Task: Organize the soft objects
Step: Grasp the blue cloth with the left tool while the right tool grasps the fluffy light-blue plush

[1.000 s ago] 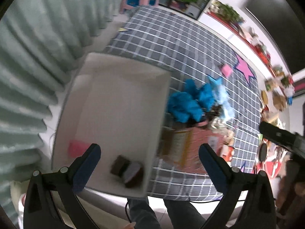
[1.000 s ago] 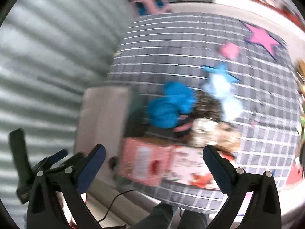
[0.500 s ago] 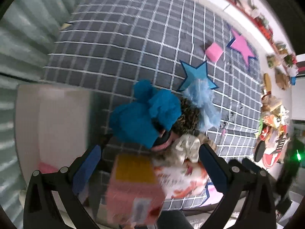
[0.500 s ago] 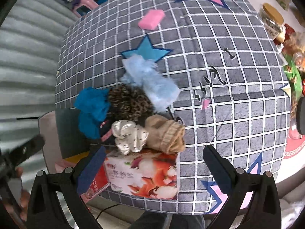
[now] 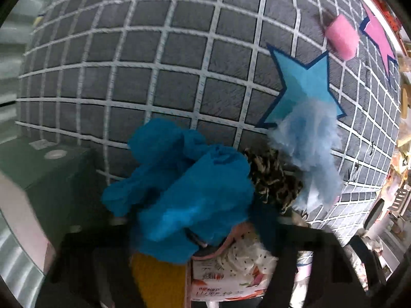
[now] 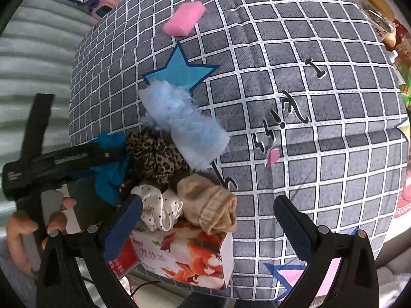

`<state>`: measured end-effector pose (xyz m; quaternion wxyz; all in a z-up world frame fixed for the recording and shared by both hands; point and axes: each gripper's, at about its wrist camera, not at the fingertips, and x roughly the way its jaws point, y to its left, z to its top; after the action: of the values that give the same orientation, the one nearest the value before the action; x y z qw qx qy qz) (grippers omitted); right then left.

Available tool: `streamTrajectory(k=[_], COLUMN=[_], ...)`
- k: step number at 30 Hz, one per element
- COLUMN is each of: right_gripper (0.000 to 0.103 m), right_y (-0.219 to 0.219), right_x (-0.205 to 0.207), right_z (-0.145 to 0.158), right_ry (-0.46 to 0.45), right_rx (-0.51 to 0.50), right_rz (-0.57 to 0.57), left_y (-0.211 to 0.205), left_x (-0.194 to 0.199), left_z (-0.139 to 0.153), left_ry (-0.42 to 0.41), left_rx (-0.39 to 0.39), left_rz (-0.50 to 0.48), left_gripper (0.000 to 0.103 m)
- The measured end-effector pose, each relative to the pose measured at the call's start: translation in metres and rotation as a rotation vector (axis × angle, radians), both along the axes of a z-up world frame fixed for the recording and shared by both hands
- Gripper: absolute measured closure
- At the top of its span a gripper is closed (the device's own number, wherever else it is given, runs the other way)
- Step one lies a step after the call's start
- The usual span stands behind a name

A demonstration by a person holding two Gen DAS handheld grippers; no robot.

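Note:
A pile of soft things lies on the grey checked cover: a bright blue cloth [image 5: 185, 195], a leopard-print piece [image 6: 156, 154], a fluffy pale blue piece [image 6: 185, 125], a white dotted scrunchie [image 6: 159, 209] and a beige sock [image 6: 210, 208]. My left gripper is low over the blue cloth; its fingers [image 5: 308, 251] are blurred dark shapes, set wide apart. It shows in the right wrist view [image 6: 51, 166] beside the pile. My right gripper [image 6: 205, 220] is open, its jaws on either side of the sock and scrunchie.
Tissue packs [image 6: 187, 254] lie under the sock at the cover's near edge. A pink sponge [image 6: 185, 21] lies farther back. A white bin's corner [image 5: 18, 205] shows at the left. Cluttered shelves [image 6: 385, 25] stand at the right.
Both grippers moved from the white bin toward the pile and came lower. The left one now hangs close over the blue cloth. The right one now straddles the sock and scrunchie.

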<state>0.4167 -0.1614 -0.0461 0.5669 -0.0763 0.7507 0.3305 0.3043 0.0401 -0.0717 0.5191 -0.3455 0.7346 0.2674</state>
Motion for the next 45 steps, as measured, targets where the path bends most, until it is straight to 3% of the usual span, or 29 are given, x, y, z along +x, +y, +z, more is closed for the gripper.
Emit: streamTrajectory(k=[1, 4, 11, 16, 22, 25, 28, 32, 36, 40, 45], right_gripper=[0.0, 0.0, 0.0, 0.0, 0.0, 0.0, 0.0, 0.0, 0.0, 0.0, 0.0], right_y=[0.001, 0.008, 0.039, 0.075, 0.108, 0.104, 0.098, 0.118, 0.133, 0.139, 0.119], right_x=[0.002, 0.009, 0.019, 0.015, -0.006, -0.003, 0.009, -0.006, -0.007, -0.005, -0.018], right_z=[-0.002, -0.008, -0.025, -0.05, -0.078, -0.081, -0.08, -0.074, -0.085, -0.088, -0.084], right_ry=[0.003, 0.005, -0.075, -0.165, -0.235, -0.379, -0.356, -0.376, -0.326, -0.349, -0.342], right_rx=[0.001, 0.001, -0.036, -0.095, -0.139, -0.215, -0.2, -0.142, -0.143, -0.131, -0.139], right_rz=[0.001, 0.008, 0.093, 0.21, 0.384, 0.422, 0.365, 0.485, 0.475, 0.484, 0.536], left_y=[0.0, 0.003, 0.02, 0.019, 0.011, 0.0, -0.006, -0.015, -0.022, -0.028, -0.035], left_x=[-0.001, -0.002, -0.003, -0.005, -0.011, -0.002, -0.001, 0.003, 0.0, -0.001, -0.004], left_z=[-0.002, 0.004, 0.069, 0.104, 0.117, 0.111, 0.106, 0.104, 0.107, 0.11, 0.113], left_ry=[-0.01, -0.065, -0.188, -0.238, -0.256, -0.258, -0.262, -0.253, -0.254, -0.25, -0.253], left_rx=[-0.019, -0.024, 0.141, 0.203, 0.218, 0.228, 0.225, 0.241, 0.25, 0.268, 0.268], left_rz=[0.006, 0.023, 0.01, -0.016, -0.041, -0.05, -0.046, -0.072, -0.086, -0.103, -0.112], left_gripper=[0.062, 0.074, 0.074, 0.074, 0.074, 0.074, 0.074, 0.074, 0.074, 0.074, 0.073])
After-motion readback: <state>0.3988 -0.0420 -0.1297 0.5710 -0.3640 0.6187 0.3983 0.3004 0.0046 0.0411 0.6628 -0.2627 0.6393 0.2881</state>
